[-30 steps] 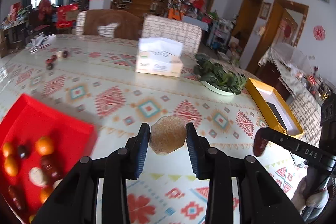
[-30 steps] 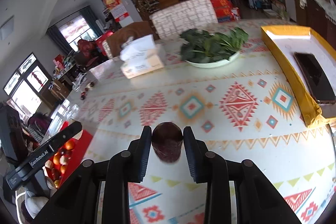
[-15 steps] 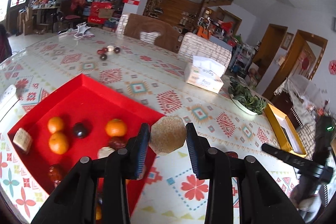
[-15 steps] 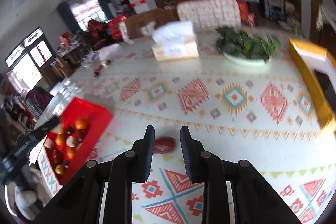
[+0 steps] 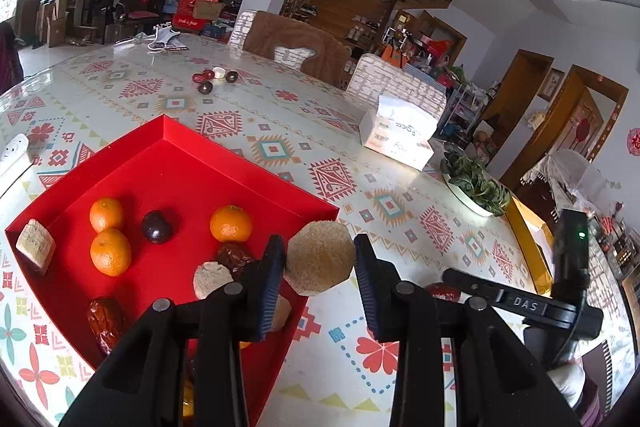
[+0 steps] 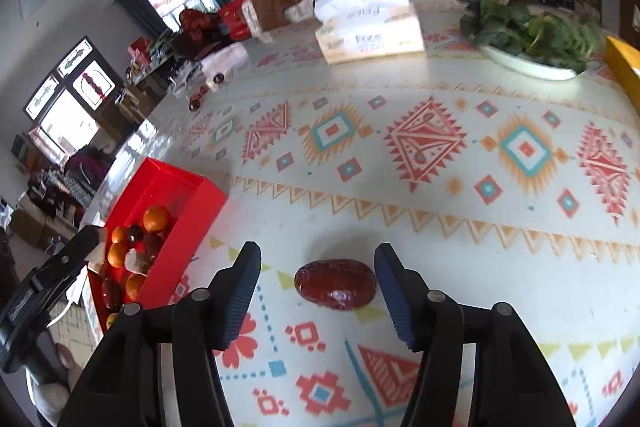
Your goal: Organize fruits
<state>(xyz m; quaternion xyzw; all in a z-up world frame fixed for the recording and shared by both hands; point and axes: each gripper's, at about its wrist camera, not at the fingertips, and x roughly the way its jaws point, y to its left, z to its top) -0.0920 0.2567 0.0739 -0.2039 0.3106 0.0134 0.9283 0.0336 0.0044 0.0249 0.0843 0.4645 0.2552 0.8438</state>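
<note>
In the left wrist view my left gripper [image 5: 318, 255] is shut on a round beige fruit piece [image 5: 320, 261], held above the right corner of the red tray [image 5: 168, 151]. The tray holds oranges [image 5: 231, 224], a dark plum [image 5: 157, 226], red dates and beige pieces. In the right wrist view my right gripper [image 6: 316, 267] has its jaws opening, and a red date [image 6: 336, 284] lies on the tablecloth between the pads, touching neither. The red tray [image 6: 192, 199] sits to its left. The right gripper [image 5: 516, 303] also shows at the right of the left wrist view.
A tissue box [image 5: 398, 139], a plate of greens [image 5: 476, 187] and a yellow tray [image 5: 528, 247] stand on the far right of the table. A few small fruits [image 5: 212, 79] lie at the far side, with chairs behind. A white power strip [image 5: 14, 153] lies left of the red tray.
The right gripper came down and its jaws spread off the date, which now rests on the table. The left gripper swung left over the red tray, still holding the beige piece.
</note>
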